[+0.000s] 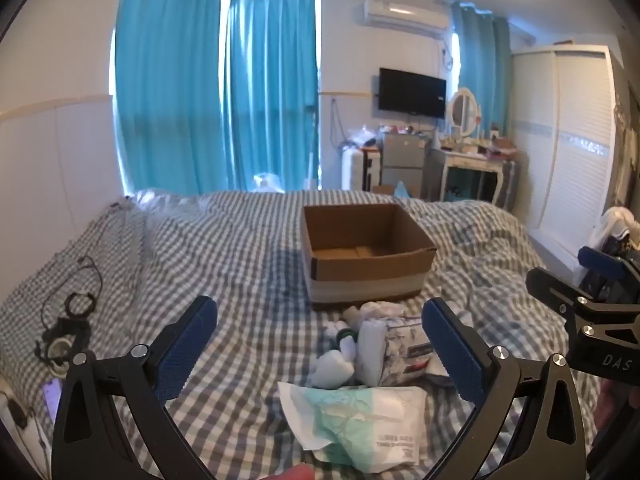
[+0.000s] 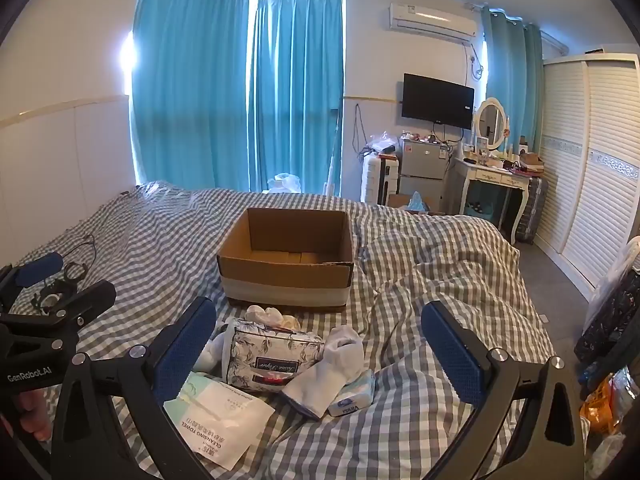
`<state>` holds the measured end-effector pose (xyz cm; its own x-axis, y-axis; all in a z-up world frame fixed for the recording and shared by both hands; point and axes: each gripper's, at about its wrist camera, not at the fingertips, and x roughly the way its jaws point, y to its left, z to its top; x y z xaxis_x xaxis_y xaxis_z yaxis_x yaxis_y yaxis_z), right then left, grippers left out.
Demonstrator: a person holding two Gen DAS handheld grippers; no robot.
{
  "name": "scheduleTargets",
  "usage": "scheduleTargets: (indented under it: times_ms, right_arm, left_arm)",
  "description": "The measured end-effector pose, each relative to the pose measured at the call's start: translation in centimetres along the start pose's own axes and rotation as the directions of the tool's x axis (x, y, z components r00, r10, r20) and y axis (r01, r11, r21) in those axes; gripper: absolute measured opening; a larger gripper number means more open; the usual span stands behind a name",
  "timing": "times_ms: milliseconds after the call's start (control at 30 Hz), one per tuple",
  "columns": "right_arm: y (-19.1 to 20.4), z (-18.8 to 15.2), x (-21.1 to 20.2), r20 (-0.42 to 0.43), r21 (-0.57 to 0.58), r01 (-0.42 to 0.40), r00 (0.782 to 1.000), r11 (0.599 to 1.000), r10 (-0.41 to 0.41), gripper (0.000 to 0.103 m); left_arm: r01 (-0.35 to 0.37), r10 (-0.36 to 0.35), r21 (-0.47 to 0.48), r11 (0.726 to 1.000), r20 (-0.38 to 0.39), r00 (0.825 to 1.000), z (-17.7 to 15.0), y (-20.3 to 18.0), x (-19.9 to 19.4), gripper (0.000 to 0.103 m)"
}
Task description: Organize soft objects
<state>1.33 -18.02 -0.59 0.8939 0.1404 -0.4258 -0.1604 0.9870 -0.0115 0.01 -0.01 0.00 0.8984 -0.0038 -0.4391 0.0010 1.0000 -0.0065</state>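
Observation:
A pile of soft things lies on the checked bed in front of an open cardboard box (image 1: 366, 248) (image 2: 286, 256). The pile holds a cleansing-towel pack (image 1: 352, 420) (image 2: 222, 412), a floral tissue pack (image 2: 272, 354) (image 1: 404, 346), white socks (image 2: 324, 368) (image 1: 370, 346) and a small blue tissue packet (image 2: 354, 396). My left gripper (image 1: 320, 344) is open and empty, just above the near side of the pile. My right gripper (image 2: 320, 344) is open and empty over the pile's right part. The box looks empty inside.
Black cables and a small device (image 1: 66, 320) lie on the bed at the left. Beyond the bed stand a suitcase (image 2: 378, 180), a small fridge (image 2: 422, 168) and a dressing table (image 2: 496, 184). A white wardrobe (image 2: 588, 160) fills the right wall. Bags (image 2: 608, 392) sit by the bed's right side.

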Motion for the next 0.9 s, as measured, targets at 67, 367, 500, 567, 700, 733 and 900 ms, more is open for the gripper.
scheduleTargets:
  times_ms: [67,367,500,567,700,733,900]
  right_arm:
    - [0.01,0.0,0.01,-0.001,0.0,0.0,1.0,1.0,0.0,0.103]
    - [0.05,-0.02,0.04,-0.004,-0.001,0.001,1.0,1.0,-0.001,0.103]
    - [0.06,-0.01,0.13,-0.009,-0.001,0.001,1.0,1.0,-0.001,0.103]
    - [0.07,-0.01,0.13,-0.01,-0.001,0.002,1.0,1.0,-0.002,0.103]
    - [0.07,0.02,0.14,-0.01,-0.001,0.001,1.0,1.0,-0.001,0.103]
    - [0.06,0.04,0.15,-0.01,-0.001,0.001,1.0,1.0,-0.001,0.103]
    - [0.07,0.1,0.18,-0.012,-0.002,0.001,1.0,1.0,-0.001,0.103]
  left_arm:
    - [0.002,-0.002,-0.004,1.0,-0.003,1.0,0.01,0.01,0.01,0.103]
    - [0.005,-0.006,-0.012,1.0,-0.005,1.0,-0.38,0.44,-0.02,0.103]
    - [0.008,-0.008,-0.008,1.0,-0.006,1.0,-0.54,0.58,-0.07,0.103]
    - [0.006,-0.006,-0.012,1.0,-0.004,1.0,-0.44,0.53,-0.09,0.103]
    - [0.004,-0.004,-0.012,1.0,-0.004,1.0,-0.45,0.65,-0.04,0.103]
    - [0.004,-0.004,-0.012,1.0,-0.004,1.0,-0.53,0.63,-0.1,0.103]
    - [0.001,-0.001,-0.012,1.0,-0.005,1.0,-0.48,0.42,-0.13,0.103]
